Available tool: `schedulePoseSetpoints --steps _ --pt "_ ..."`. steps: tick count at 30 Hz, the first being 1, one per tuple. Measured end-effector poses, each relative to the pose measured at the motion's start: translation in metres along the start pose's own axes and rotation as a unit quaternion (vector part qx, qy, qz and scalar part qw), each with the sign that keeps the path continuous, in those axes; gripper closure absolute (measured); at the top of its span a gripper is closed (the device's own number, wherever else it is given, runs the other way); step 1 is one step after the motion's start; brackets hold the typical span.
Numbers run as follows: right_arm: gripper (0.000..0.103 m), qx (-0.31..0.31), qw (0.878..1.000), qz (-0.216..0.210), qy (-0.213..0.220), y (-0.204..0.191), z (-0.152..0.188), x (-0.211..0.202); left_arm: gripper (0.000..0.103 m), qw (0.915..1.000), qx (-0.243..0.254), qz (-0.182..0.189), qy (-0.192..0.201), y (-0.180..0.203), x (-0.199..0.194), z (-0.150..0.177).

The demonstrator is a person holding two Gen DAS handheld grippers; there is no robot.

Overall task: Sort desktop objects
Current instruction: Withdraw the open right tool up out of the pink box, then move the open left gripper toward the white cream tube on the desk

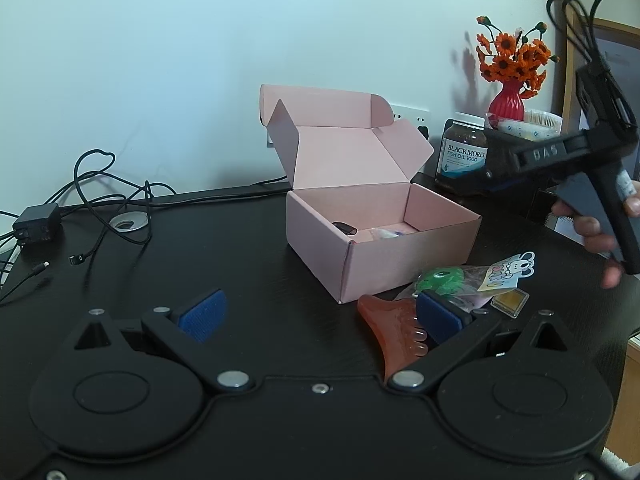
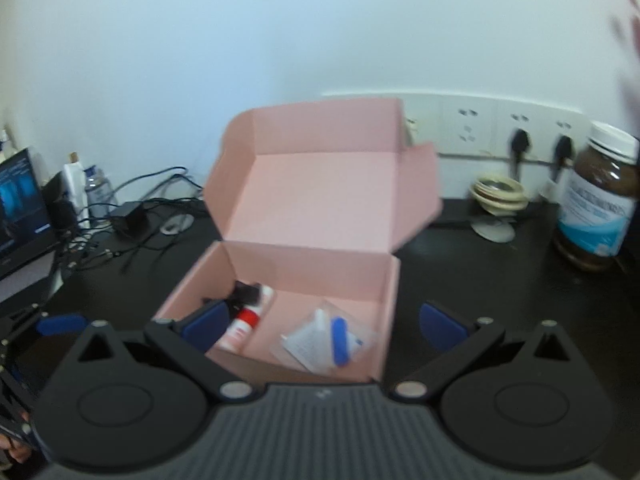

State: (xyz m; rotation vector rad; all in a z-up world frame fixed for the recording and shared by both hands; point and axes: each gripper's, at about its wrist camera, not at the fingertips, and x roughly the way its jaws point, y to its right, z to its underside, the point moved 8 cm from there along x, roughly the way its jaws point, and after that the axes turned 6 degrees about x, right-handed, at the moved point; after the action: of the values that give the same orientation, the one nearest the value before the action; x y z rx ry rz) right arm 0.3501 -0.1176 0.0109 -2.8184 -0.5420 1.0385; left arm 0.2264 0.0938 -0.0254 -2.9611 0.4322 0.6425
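The pink box [image 2: 304, 280] in the middle already holds a few things. Both the left gripper [image 1: 316, 312] and right gripper [image 2: 320, 320] are wide open, empty. The comb [image 1: 394, 330] and green toy [image 1: 442, 280] at lower right still wait.

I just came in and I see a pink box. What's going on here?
A person is tidying small things off a black desk into the open pink box. The right gripper hovers over the box with its jaws wide and empty; a white and red tube and a clear packet lie inside. The left gripper waits open beside an orange hair claw.
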Motion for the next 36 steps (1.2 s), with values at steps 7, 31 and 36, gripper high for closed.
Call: schedulePoseSetpoints --steps 7,31,36 --pt "0.001 0.008 1.000 0.021 0.017 0.021 0.021 -0.012 0.000 1.0000 -0.003 -0.003 0.002 -0.001 0.000 0.000" --pt "0.001 -0.048 0.993 -0.078 0.070 0.021 0.062 -0.019 0.000 0.9993 0.021 -0.029 0.009 0.004 -0.003 -0.002" --pt "0.001 -0.040 0.993 -0.086 0.075 0.022 0.063 -0.021 0.000 0.9984 0.032 -0.047 -0.005 0.005 0.002 -0.001"
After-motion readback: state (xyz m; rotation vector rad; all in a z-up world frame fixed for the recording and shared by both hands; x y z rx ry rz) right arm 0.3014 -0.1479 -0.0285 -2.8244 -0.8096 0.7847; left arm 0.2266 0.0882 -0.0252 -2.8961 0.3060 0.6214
